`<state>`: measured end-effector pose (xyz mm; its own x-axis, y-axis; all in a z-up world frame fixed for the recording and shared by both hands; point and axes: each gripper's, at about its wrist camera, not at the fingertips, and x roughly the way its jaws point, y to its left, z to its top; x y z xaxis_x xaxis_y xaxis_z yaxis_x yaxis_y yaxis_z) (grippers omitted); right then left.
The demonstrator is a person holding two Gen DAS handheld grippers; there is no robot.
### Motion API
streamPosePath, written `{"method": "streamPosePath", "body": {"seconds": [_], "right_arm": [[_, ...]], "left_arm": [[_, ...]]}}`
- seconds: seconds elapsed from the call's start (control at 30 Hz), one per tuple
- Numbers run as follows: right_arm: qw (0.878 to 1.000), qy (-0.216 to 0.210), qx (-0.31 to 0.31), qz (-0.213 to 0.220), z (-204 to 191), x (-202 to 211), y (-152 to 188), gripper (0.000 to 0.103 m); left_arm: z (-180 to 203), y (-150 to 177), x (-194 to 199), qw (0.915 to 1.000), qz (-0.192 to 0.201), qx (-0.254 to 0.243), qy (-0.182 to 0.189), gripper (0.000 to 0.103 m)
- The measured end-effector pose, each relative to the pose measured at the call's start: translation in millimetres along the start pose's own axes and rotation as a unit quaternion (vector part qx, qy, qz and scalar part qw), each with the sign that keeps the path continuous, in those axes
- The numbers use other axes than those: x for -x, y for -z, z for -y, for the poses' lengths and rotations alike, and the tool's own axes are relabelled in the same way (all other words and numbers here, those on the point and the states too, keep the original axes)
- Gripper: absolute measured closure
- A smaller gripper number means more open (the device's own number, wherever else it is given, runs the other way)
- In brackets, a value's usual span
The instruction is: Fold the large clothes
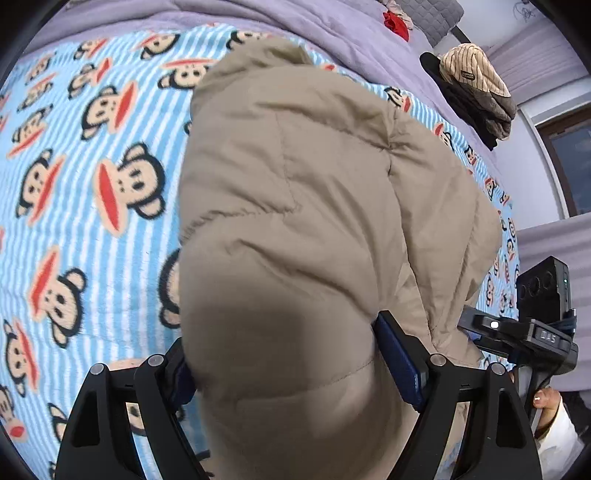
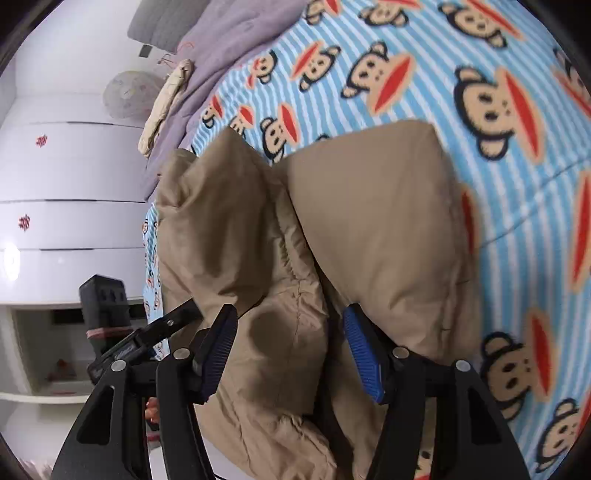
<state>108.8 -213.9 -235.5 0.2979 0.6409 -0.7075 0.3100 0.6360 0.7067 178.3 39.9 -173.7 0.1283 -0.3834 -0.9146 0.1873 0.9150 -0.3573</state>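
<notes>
A puffy tan jacket (image 1: 314,177) lies bunched on a blue striped blanket with monkey faces (image 1: 92,184). My left gripper (image 1: 284,332) points steeply down onto it, its jaws wide. A thick fold of the jacket fills the gap, bulging over the left finger and pressing the blue right pad (image 1: 400,363). In the right wrist view the jacket (image 2: 369,221) shows two padded lobes. A narrower fold sits between the fingers of my right gripper (image 2: 291,314). It touches the left pad (image 2: 219,347), while a dark gap separates it from the right pad (image 2: 364,354).
Lilac bedding (image 1: 332,33) lies beyond the blanket, with a striped cap on dark clothes (image 1: 476,88) and a red item (image 1: 397,24). The right hand's gripper body (image 1: 535,325) stands close to the jacket's right side. White drawers (image 2: 74,184) face the bed's left edge.
</notes>
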Motion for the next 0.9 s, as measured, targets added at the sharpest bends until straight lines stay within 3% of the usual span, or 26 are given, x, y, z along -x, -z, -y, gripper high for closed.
{"method": "streamPosePath", "body": {"seconds": [0.03, 0.1, 0.13, 0.23, 0.27, 0.33, 0.43, 0.57, 0.7, 0.8, 0.9], "right_arm": [[1.0, 0.0, -0.004, 0.0, 4.9, -2.8, 0.5, 0.071], [0.999, 0.039, 0.024, 0.007, 3.8, 0.0, 4.4, 0.091], [0.998, 0.05, 0.035, 0.007, -6.8, -0.9, 6.6, 0.094], [0.991, 0.118, 0.062, 0.001, 1.1, 17.8, 6.5, 0.098], [0.988, 0.141, 0.066, -0.002, 4.6, 14.8, 13.3, 0.103], [0.984, 0.169, 0.064, -0.005, 16.2, 21.4, 17.3, 0.103], [0.989, 0.143, 0.026, 0.003, 31.0, 25.5, 18.7, 0.103], [0.988, 0.142, 0.036, 0.039, 15.2, 59.4, 37.9, 0.103], [0.986, 0.106, 0.096, 0.081, -24.7, 80.9, 58.7, 0.103], [0.983, 0.11, 0.139, 0.05, -41.2, 78.9, 83.7, 0.103], [0.972, 0.176, 0.158, 0.002, -43.3, 45.6, 97.5, 0.103]], "left_arm": [[2.4, -3.3, 10.0, 0.9997, 0.017, -0.01, -0.012, 0.019], [6.6, -14.2, 26.6, 0.9977, 0.056, -0.029, -0.027, 0.019], [9.9, -21.7, 31.0, 0.9958, 0.073, -0.039, -0.039, 0.019], [17.1, -49.1, 22.5, 0.9936, 0.084, -0.048, -0.059, 0.019], [21.4, -56.4, 14.2, 0.9935, 0.08, -0.048, -0.065, 0.019], [30.6, -66.9, -9.3, 0.9932, 0.059, -0.055, -0.084, 0.019], [43.6, -68.2, -34.0, 0.9869, 0.048, -0.074, -0.135, 0.018], [44.6, -64.1, -40.1, 0.985, 0.052, -0.081, -0.143, 0.018], [40.9, -62.9, -36.1, 0.9856, 0.051, -0.077, -0.142, 0.018], [41.9, -57.7, -25.9, 0.9846, 0.051, -0.077, -0.149, 0.018], [42.8, -44.3, -6.9, 0.9836, 0.055, -0.084, -0.15, 0.018]]}}
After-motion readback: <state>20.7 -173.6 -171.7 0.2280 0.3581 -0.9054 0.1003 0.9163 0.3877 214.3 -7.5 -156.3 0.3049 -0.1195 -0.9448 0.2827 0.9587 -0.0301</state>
